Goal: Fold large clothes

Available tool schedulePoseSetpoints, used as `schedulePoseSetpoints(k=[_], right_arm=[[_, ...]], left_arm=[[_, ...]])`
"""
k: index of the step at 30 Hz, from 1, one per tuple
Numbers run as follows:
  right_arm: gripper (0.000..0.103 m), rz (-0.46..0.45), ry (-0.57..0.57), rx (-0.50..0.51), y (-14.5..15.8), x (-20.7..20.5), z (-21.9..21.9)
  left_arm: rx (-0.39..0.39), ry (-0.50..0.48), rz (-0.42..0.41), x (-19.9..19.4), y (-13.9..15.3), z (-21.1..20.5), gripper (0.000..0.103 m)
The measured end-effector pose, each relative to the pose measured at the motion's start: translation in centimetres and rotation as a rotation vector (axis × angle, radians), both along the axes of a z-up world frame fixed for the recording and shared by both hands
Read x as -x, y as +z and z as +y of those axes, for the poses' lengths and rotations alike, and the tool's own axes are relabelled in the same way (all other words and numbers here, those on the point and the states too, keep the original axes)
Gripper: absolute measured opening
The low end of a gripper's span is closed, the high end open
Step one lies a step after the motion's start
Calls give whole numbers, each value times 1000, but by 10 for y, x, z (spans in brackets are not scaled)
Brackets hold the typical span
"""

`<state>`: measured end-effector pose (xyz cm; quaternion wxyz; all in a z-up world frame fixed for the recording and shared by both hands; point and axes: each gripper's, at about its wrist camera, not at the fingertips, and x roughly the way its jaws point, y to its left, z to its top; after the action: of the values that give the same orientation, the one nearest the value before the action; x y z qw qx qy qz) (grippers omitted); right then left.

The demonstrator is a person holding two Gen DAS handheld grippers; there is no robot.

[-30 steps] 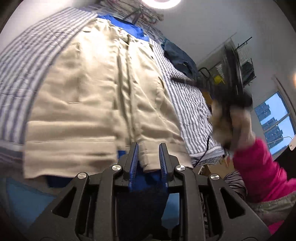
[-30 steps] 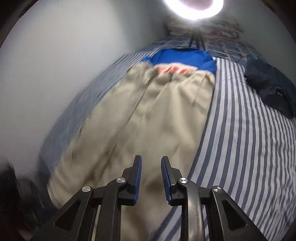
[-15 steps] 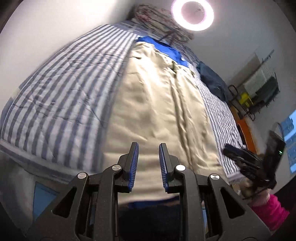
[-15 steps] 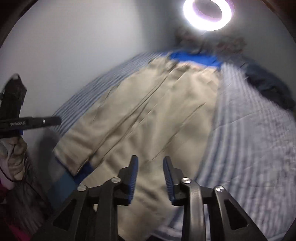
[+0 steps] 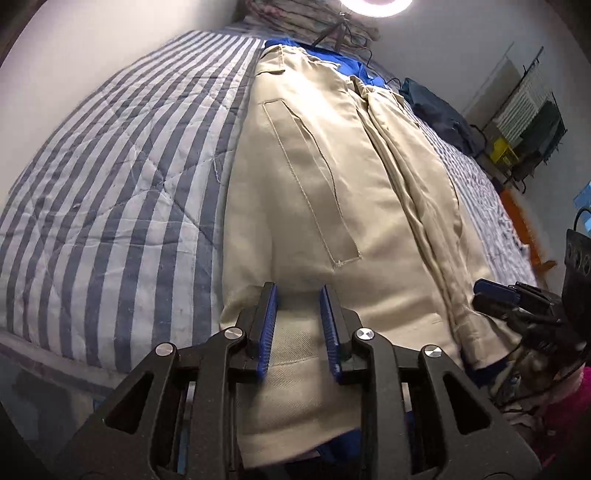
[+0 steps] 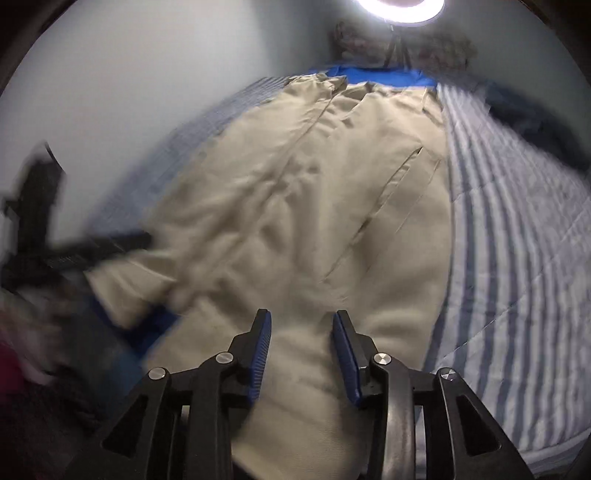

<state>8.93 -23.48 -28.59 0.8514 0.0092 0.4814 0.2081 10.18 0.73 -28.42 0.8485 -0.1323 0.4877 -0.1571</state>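
A large beige jacket (image 5: 332, 184) lies flat and lengthwise on the striped bed (image 5: 110, 166), its hem hanging over the near edge. My left gripper (image 5: 297, 291) hovers over the left part of that hem. Its jaws are opening, with hem cloth showing in the gap and the pads not pressing. My right gripper (image 6: 302, 317) is open above the right part of the jacket (image 6: 314, 184) hem, also seen at the right of the left wrist view as the right gripper (image 5: 495, 291). The left gripper (image 6: 140, 238) is a blur at the jacket's far corner.
A blue garment (image 5: 332, 61) lies under the jacket and peeks out at the collar end and the hem. Dark navy clothing (image 5: 436, 110) sits on the bed's right side. A ring light (image 6: 399, 7) stands at the head. A wire rack (image 5: 532, 110) stands by the right wall.
Both grippers came down closer to the jacket's near hem. The left one shifted toward the hem's left part. The right jaws stand a little wider than a second ago.
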Motion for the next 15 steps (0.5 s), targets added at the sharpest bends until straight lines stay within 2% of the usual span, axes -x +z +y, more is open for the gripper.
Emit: schedulePoseSetpoints(k=[1, 4, 7, 10, 13, 15], right_arm=[[30, -9, -11, -36, 9, -2, -9], [34, -70, -92, -57, 31, 3, -33], [32, -65, -105, -75, 36, 3, -39], [29, -19, -57, -93, 24, 10, -23], [28, 21, 4, -103, 2, 18, 11], [29, 18, 20, -68, -12, 27, 31]], left_arm=[[11, 7, -2, 1, 3, 3, 24], [22, 9, -42, 9, 18, 11, 24], [54, -46, -64, 23, 29, 6, 24], [76, -135, -74, 34, 34, -11, 24], [34, -209, -34, 38, 20, -38, 24], [-14, -219, -58, 41, 12, -48, 24]])
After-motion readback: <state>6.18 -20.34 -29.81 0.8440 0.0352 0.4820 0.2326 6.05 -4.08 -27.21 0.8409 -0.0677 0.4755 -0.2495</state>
